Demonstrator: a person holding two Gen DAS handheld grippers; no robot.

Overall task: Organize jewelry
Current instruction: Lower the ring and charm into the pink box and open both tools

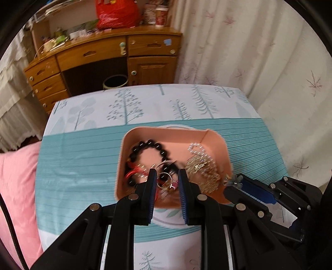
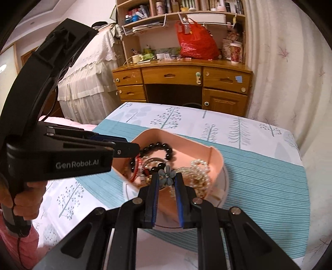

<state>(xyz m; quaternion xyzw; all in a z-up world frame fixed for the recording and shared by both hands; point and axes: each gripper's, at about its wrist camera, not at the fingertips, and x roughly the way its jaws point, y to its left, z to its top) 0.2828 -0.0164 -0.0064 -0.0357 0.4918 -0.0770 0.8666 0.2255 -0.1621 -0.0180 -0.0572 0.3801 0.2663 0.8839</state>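
A pink box (image 1: 166, 129) (image 2: 186, 139) on the tree-print cloth holds a black bead bracelet (image 1: 149, 144) (image 2: 164, 145), a pearl strand (image 1: 197, 146) (image 2: 199, 164), tangled gold chains (image 1: 201, 168) (image 2: 199, 182) and red cord. Over the box's near left part, my left gripper (image 1: 167, 174) (image 2: 134, 149) is shut on a gold ring (image 1: 164, 178) with a small pink charm. My right gripper (image 2: 167, 176) (image 1: 232, 183) is over the near right corner, shut on a grey-blue flower piece (image 2: 167, 173) (image 1: 234, 179). Both frames are slightly blurred.
A wooden desk (image 1: 103, 54) (image 2: 182, 74) with a red bag (image 1: 116, 16) (image 2: 195, 45) stands beyond the table's far edge. A pale curtain (image 1: 259, 62) hangs on the right. Pink bedding (image 1: 16, 187) lies to the left. A person's hand (image 2: 25, 199) grips the left handle.
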